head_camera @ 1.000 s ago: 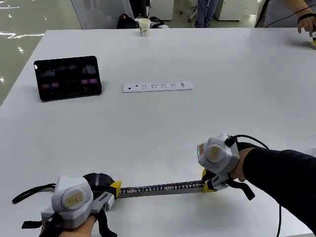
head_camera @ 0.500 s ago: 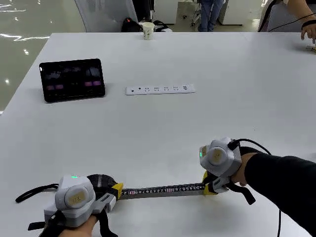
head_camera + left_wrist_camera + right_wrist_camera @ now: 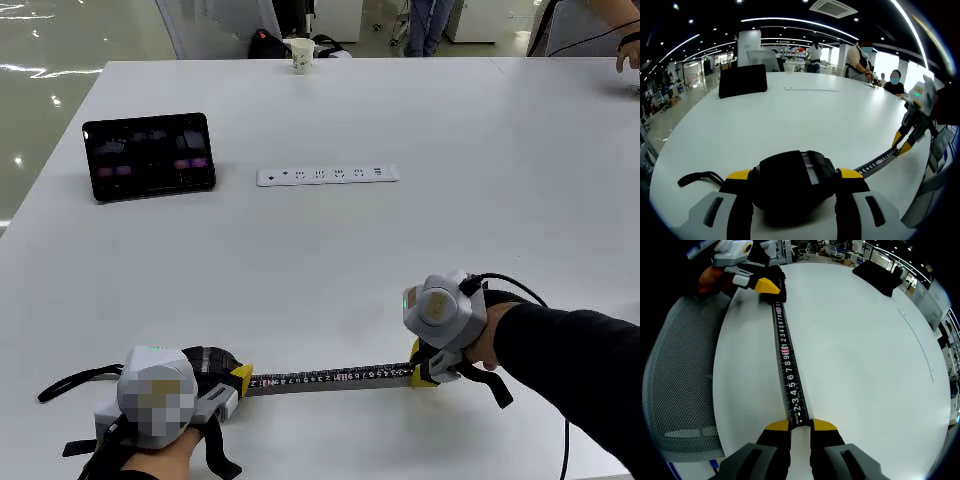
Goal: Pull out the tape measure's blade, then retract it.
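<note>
**A:** What has changed from a second ago?

**B:** Very little. The tablet (image 3: 150,156) and the power strip (image 3: 327,175) sit a shade differently in the head view, but that is the headset shifting. The blade (image 3: 786,360) spans much the same stretch between the two grippers as before, and both hands are about where they were.

**A:** What does each one have hold of?

**B:** The left gripper (image 3: 794,174) has its fingers (image 3: 850,174) closed round the black case (image 3: 208,364), one yellow tip on either flank. The case sits at the near left of the desk (image 3: 400,230). The right gripper (image 3: 800,426) has its fingers (image 3: 826,426) pinched almost together on the blade's free end, at the near right.

**A:** And the line that matters?

**B:** The blade lies flat on the desk, numbers up, with its long axis running left to right along the near edge. From the right fingers the case is dead ahead at the blade's far end, well apart. I judge that either move must run along that line. The right hand goes away from the case to draw more out, and toward it to let the blade back in. Off that line, the blade could twist or buckle.
</note>
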A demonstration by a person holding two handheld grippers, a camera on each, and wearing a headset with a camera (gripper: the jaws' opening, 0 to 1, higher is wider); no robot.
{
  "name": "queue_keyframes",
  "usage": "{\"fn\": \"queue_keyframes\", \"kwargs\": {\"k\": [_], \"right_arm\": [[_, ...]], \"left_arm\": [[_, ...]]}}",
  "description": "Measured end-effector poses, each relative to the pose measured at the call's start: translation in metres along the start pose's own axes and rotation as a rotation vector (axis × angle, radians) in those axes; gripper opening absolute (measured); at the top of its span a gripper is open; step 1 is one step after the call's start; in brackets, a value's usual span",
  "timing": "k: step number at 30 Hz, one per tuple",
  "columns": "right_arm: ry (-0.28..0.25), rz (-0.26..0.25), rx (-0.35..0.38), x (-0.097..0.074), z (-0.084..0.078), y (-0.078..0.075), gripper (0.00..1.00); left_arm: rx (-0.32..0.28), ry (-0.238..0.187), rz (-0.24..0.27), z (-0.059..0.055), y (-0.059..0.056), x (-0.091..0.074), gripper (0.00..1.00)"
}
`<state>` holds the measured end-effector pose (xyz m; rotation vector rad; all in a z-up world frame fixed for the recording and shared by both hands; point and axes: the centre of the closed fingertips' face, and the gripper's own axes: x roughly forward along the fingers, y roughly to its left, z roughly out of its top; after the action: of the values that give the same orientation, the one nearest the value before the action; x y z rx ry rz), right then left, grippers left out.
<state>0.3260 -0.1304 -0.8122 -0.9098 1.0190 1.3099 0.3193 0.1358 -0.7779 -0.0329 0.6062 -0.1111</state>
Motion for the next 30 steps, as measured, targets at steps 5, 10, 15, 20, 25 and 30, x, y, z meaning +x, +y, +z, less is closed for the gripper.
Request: {"fn": "queue_keyframes", "kwargs": {"k": [5,10,15,20,25,30], "right_arm": [[0.0,-0.003,0.004,0.0001,0.0019,0.001,0.11],[0.0,-0.005,0.002,0.0009,0.0028,0.001,0.11],[0.015,-0.015,0.002,0.0016,0.0042,0.0019,0.11],[0.015,-0.008,-0.001,0.002,0.0044,0.0012,0.11],[0.022,-0.012,-0.004,0.0027,0.0058,0.0024,0.11],[0.023,-0.007,-0.007,0.003,0.007,0.0018,0.11]], "left_arm": [[0.0,0.006,-0.002,-0.0004,0.0002,0.0009,0.61],[0.001,0.005,-0.002,0.0,0.0005,0.0018,0.61],[0.001,0.023,-0.004,-0.0012,0.0001,0.0013,0.61],[0.001,0.025,-0.011,-0.0012,0.0002,0.0016,0.61],[-0.002,0.028,-0.01,-0.0018,0.0006,0.002,0.61],[-0.005,0.042,-0.013,-0.0022,0.0005,0.0022,0.61]]}}
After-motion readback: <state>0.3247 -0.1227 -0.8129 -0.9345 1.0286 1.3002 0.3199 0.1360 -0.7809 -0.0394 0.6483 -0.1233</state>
